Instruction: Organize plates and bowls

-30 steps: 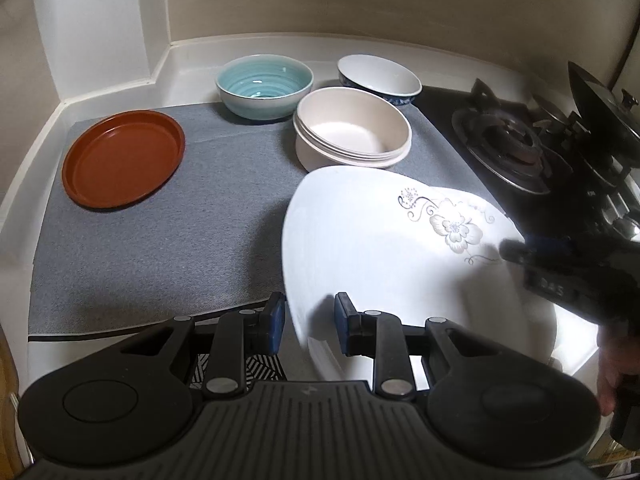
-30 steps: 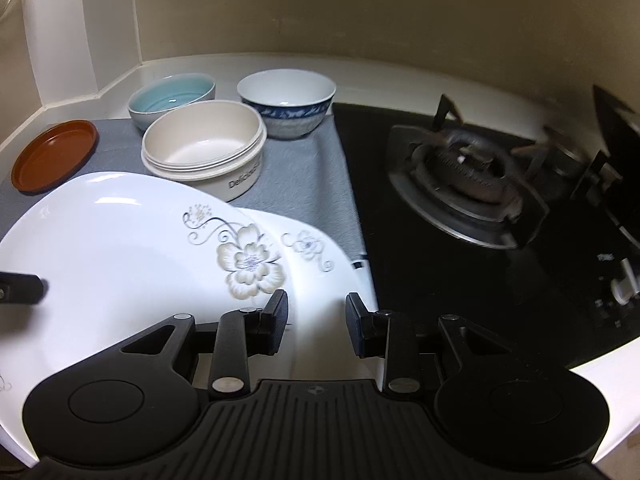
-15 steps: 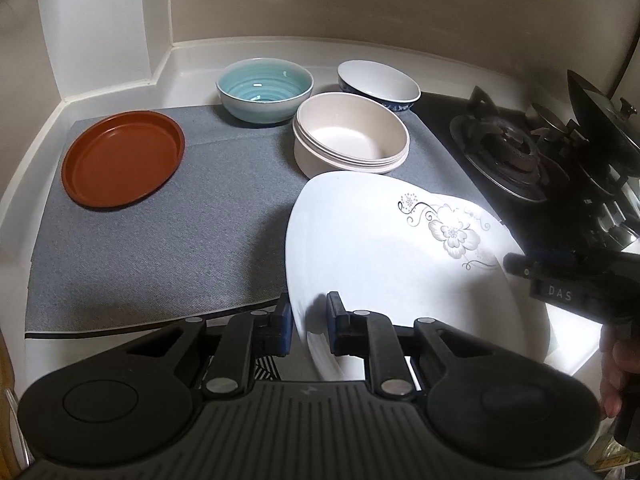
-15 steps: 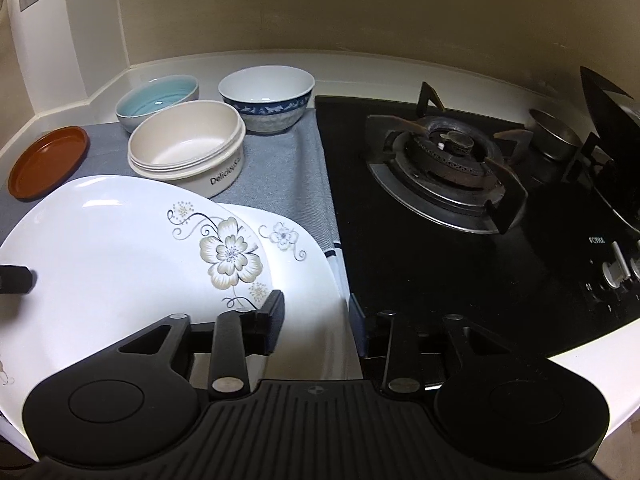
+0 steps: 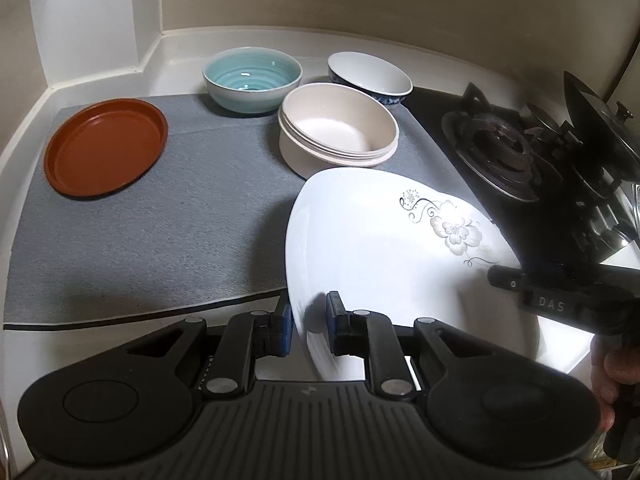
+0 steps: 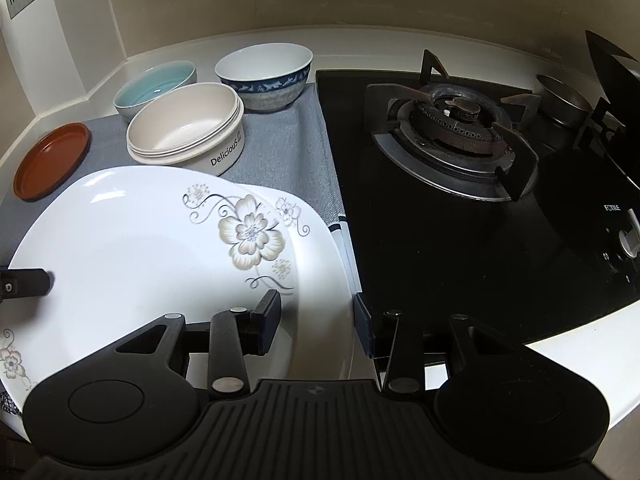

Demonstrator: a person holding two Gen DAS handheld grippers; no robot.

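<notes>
A: What changed?

B: The left tool [image 5: 307, 327] has pinched shut on the near rim of the top plate [image 5: 372, 240]; the right tool [image 6: 316, 322] is opening, astride the lower plate [image 6: 320, 264].

A: Pose?

B: Both slope down; bowls [image 5: 340, 128] wait behind on the surface [image 5: 160, 232].

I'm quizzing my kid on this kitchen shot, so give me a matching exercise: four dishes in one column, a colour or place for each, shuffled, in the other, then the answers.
Things:
1. Round flat plate
2. Ribbed bowl
3. Stacked bowls
4. Flowered plate

Descriptions:
A. Cream, marked "Delicious" on the side
B. Gripped at its rim by the left gripper
C. Reddish brown, at the mat's left end
D. Pale turquoise inside

Pairs: 1-C, 2-D, 3-A, 4-B
</notes>
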